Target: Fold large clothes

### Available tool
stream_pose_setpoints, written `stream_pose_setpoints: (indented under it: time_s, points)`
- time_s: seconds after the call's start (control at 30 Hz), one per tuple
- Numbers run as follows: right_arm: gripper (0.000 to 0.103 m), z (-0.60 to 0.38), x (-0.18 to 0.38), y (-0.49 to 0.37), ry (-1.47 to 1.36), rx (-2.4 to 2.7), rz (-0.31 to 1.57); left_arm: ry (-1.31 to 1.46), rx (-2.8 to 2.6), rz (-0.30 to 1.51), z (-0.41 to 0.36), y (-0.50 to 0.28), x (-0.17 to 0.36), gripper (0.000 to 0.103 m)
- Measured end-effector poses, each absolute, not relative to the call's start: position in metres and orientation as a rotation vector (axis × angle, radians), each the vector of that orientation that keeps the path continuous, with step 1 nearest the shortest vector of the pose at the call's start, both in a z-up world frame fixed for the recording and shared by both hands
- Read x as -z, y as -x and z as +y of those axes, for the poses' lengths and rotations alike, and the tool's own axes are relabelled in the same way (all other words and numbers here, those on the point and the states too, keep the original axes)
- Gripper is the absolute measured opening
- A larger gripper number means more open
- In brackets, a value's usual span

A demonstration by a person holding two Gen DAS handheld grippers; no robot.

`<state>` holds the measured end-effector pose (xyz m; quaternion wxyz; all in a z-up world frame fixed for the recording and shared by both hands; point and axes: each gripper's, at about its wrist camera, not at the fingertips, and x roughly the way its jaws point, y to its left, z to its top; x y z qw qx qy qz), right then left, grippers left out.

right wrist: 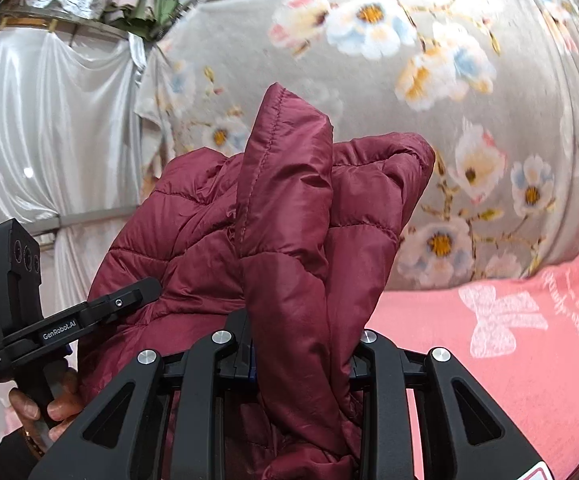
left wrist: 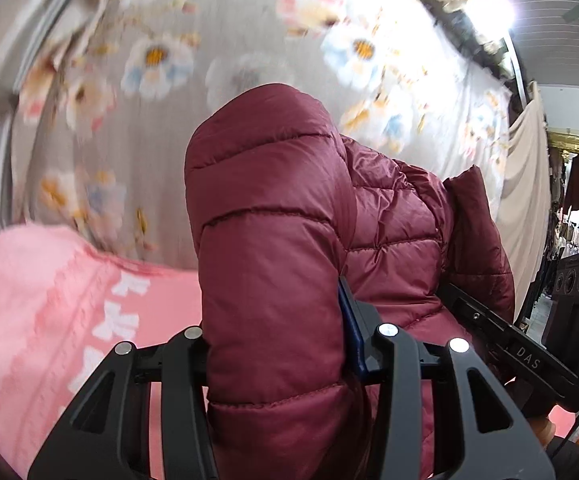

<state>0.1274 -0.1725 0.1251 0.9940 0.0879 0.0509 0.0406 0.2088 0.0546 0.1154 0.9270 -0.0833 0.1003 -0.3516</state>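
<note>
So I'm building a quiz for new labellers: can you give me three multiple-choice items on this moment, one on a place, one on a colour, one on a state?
1. Where does the pink cloth lie in the right wrist view?
A. Lower right, below the floral fabric
B. Upper left, by the white drape
C. Draped over the jacket

2. What colour is the puffer jacket?
A. Navy
B. Maroon
C. Mustard

3. What is the state of the right claw?
A. Open and empty
B. Shut on the pink cloth
C. Shut on a fold of the jacket

Answers:
1. A: it fills the lower right, under the floral fabric.
2. B: the quilted shell is dark red in both views.
3. C: jacket fabric is pinched between its fingers.
</note>
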Motion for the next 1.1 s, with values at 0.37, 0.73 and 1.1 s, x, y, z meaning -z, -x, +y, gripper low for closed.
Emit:
stream_pose_setpoints:
  time_s: [0.37,0.73,1.1]
  points:
    - [0.026,-0.19,-0.022,-0.219,-0.215,-0.023,0.31,0.168,0.672,0.449,0.02,-0.303,-0.008,0.041]
    - [0.025,-0.187,0.049,-0.277,-0.197,-0.007,0.478,0.097,0.547,0.605,0.007,-0.345,0.065,0.044]
    - [0.072,-0.199,0.072,-0.304,-0.27,0.069,0.662,0.094,0.397,0.695,0.01,-0.364,0.082,0.079]
